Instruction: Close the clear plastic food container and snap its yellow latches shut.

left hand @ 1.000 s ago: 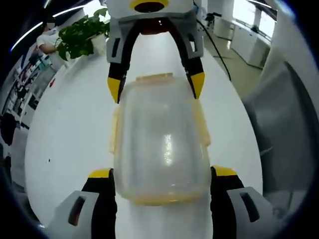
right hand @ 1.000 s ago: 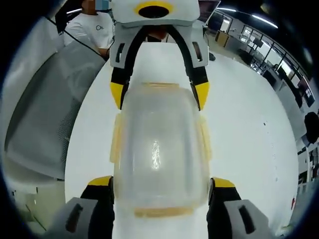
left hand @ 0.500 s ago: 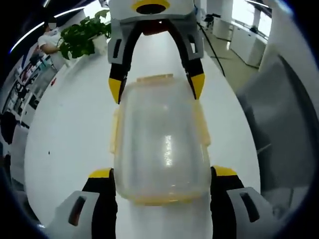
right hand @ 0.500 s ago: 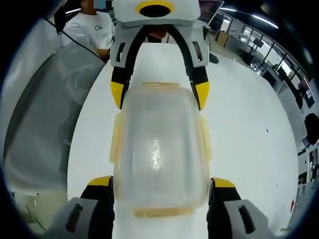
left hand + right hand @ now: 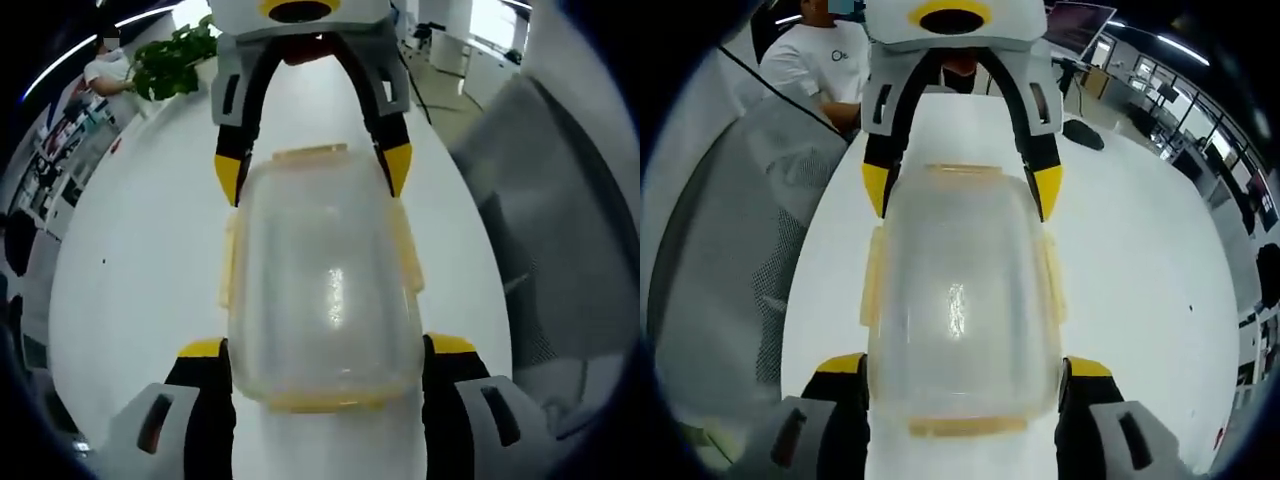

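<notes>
Gripping opposite ends, left gripper (image 5: pixel 318 352) and right gripper (image 5: pixel 958 362) each have jaws closed against the clear container (image 5: pixel 318 288), lidded with yellow latches (image 5: pixel 408 252), above the white table (image 5: pixel 140 260).

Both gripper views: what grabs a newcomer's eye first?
The clear plastic food container with its lid on, dead centre, held between the left gripper at its near end and the right gripper at its far end. Yellow latches line its sides over a white table. A potted plant sits at the upper left of the left gripper view.
</notes>
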Action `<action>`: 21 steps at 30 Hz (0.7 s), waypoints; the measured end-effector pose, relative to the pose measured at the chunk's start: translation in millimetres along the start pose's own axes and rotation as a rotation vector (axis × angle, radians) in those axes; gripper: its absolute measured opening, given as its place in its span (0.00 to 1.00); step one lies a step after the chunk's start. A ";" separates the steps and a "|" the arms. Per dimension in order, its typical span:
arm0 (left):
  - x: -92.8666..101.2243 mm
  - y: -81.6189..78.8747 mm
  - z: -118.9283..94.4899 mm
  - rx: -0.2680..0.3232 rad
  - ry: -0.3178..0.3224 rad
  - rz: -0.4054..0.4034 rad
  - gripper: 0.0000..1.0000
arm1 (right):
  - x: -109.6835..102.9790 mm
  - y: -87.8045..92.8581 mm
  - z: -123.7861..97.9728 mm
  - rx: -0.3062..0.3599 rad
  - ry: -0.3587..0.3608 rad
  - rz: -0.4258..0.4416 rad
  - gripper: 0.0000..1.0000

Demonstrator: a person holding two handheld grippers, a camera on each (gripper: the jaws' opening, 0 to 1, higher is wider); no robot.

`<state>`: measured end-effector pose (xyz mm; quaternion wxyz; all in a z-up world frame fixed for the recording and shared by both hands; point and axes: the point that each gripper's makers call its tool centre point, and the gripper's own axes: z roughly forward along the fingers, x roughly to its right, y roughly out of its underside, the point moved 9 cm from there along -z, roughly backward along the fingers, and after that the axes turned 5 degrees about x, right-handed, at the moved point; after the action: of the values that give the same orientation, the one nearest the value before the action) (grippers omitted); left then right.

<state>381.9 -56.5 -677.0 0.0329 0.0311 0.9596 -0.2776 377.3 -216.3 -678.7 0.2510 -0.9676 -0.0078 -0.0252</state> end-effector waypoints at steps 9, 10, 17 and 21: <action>1.6 23.2 -14.2 -0.006 0.004 0.011 0.75 | -1.6 -25.6 14.8 -0.021 0.002 0.006 0.76; 1.5 23.4 -14.4 -0.001 0.004 0.010 0.75 | -1.2 -26.1 15.1 -0.031 0.002 0.004 0.76; -6.6 25.1 -14.7 0.011 0.015 0.023 0.75 | 4.1 -25.3 14.8 -0.033 0.008 0.023 0.76; -13.5 23.7 -14.0 -0.004 0.018 0.035 0.75 | 11.4 -26.1 15.7 -0.030 0.013 0.033 0.76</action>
<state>396.6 -29.5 -676.6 0.0292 0.0502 0.9598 -0.2748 388.6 -185.8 -679.2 0.2369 -0.9711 0.0102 -0.0275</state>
